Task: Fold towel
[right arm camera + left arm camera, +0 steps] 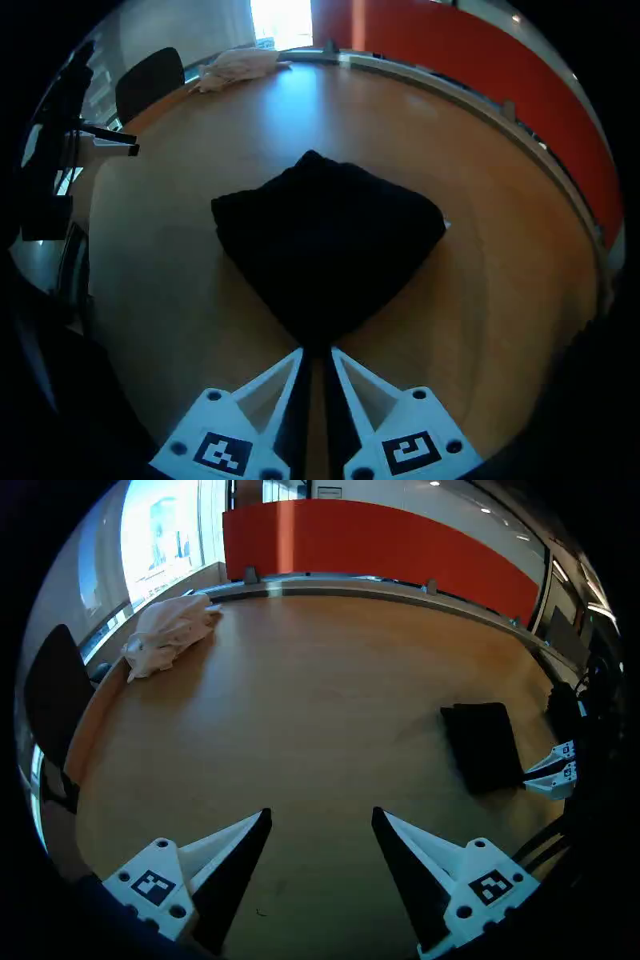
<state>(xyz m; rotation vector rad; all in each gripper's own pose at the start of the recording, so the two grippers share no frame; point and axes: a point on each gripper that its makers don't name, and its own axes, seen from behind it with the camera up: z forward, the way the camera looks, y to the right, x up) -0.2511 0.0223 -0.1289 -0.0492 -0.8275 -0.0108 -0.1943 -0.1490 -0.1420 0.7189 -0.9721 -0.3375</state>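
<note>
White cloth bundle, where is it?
The white cloth bundle lies at the far left edge of the table in the left gripper view, near the dark chair.

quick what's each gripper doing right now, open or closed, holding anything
left gripper: open, jaws wide apart over the table, holding nothing
right gripper: closed, jaws pinching the near corner of the black towel

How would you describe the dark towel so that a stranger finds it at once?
Start from the large wooden table beside the orange wall. The black towel lies flat near its middle, one corner at the tips of the right tool. Unlike the white cloth crumpled at the far edge, it is dark and smooth.
</note>
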